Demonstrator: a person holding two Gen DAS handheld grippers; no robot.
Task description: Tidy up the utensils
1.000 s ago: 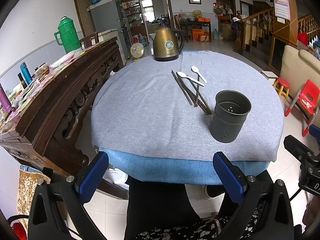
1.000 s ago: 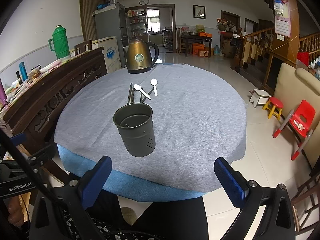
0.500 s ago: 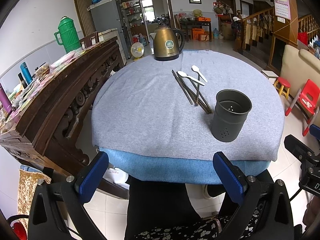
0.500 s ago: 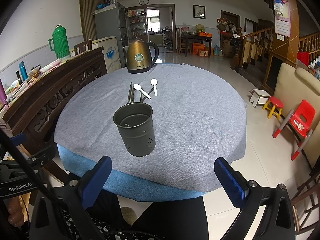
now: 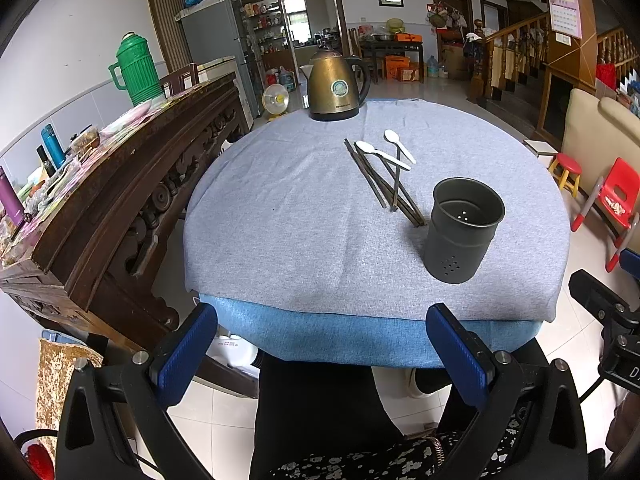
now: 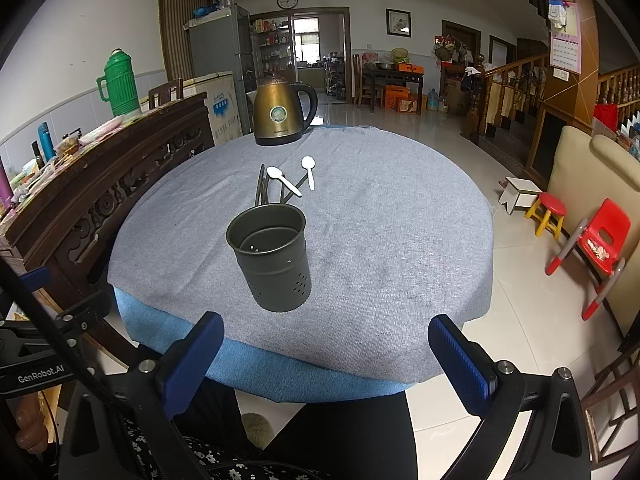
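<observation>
A dark grey perforated utensil holder (image 5: 460,232) stands upright and empty on the grey tablecloth; it also shows in the right wrist view (image 6: 272,256). Behind it lie several dark chopsticks (image 5: 380,184) and two white spoons (image 5: 384,154), loosely crossed; the right wrist view shows the chopsticks (image 6: 262,188) and spoons (image 6: 284,180) too. My left gripper (image 5: 320,354) is open and empty, held before the table's near edge. My right gripper (image 6: 326,364) is open and empty, also short of the table edge.
A brass electric kettle (image 5: 336,88) stands at the table's far side. A carved dark wooden sideboard (image 5: 120,184) with a green thermos (image 5: 134,70) runs along the left. Red child chairs (image 6: 596,248) and a stool (image 6: 550,216) stand on the floor at right.
</observation>
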